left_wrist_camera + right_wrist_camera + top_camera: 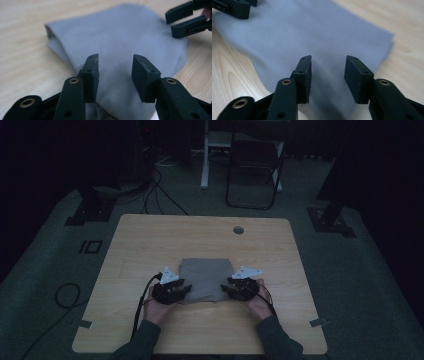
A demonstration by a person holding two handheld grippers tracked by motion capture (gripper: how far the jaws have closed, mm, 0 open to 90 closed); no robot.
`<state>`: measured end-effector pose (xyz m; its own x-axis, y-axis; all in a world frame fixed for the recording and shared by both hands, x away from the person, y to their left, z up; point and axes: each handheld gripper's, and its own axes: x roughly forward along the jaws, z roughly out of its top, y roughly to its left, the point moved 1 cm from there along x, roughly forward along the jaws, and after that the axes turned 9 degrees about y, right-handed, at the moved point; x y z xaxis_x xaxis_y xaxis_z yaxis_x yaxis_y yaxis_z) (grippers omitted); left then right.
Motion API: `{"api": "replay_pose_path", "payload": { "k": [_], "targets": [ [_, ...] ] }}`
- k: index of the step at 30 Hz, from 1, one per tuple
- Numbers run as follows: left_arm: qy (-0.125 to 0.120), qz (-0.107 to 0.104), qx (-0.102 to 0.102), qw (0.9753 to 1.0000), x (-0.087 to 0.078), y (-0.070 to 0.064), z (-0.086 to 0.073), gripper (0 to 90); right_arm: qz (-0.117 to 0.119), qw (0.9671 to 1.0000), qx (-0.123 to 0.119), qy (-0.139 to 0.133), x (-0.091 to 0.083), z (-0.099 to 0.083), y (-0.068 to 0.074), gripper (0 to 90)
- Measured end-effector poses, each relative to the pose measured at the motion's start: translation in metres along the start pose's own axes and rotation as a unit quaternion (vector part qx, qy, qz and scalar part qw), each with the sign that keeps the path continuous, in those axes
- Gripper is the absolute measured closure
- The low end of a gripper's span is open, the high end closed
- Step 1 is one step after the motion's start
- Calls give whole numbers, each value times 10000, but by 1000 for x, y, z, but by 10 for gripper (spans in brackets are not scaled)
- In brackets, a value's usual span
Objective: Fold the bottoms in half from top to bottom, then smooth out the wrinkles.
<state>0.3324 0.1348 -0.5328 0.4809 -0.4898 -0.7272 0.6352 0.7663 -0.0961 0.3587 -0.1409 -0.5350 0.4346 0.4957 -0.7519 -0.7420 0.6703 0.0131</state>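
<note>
The left gripper [186, 289] sits at the near-left corner of a folded grey cloth [206, 280], its jaws spread with cloth showing between them and nothing pinched. The right gripper [226, 288] is at the near-right corner, its jaws likewise spread over the fabric. In the left gripper view [115, 75] the pads hang just above the cloth [120, 42], and the other gripper shows at the far right edge [186, 20]. In the right gripper view [327, 76] the jaws are spread above the cloth [312, 37].

The surface is a light wooden table [150, 245] with rounded corners and a round cable hole [238, 230] near its far edge. The room is dim, with a dark grey carpeted floor [360, 285] around the table.

The cloth lies near the middle of the table, a little toward the near side. It is a roughly square folded bundle, slightly longer from near to far, with its far edge straight and its near edge uneven. In the left gripper view a fold opening shows at one corner.

Beyond the table stand a black folding chair [252, 165] and a white post [205, 155]; dark stands [92, 205] sit on the floor at the far left and far right [330, 215], with cables [160, 195] trailing between. Tape marks [91, 246] lie on the carpet at the left. The tabletop around the cloth is bare, so nothing stands between the grippers and the fabric.
</note>
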Motion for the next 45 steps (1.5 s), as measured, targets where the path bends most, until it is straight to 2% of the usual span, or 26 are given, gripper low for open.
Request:
{"api": "replay_pose_path", "payload": {
  "k": [8,16,20,24,28,33,40,45],
  "targets": [
    [40,-65,-94,9999,8,2,-12,556,53,9999,89,45,7,-5,2,549],
    [145,-132,-62,9998,11,-2,-18,524,143,9997,147,114,10,-11,2,537],
    [278,-54,28,9996,13,-5,-20,518,164,9996,134,200,12,-14,3,535],
    [367,15,56,9993,13,-6,-23,514,52,9996,3,294,12,-18,7,537],
    [409,128,169,9989,13,-6,-24,515,-80,9993,-147,332,11,-19,10,544],
    [389,194,171,9989,16,-4,-22,515,-162,9992,-191,317,12,-19,9,549],
    [398,270,112,9988,21,1,-15,515,-254,9993,-72,263,16,-17,3,549],
    [410,327,78,9986,30,8,-4,516,-387,9990,52,238,19,-13,-2,549]
  ]
}}
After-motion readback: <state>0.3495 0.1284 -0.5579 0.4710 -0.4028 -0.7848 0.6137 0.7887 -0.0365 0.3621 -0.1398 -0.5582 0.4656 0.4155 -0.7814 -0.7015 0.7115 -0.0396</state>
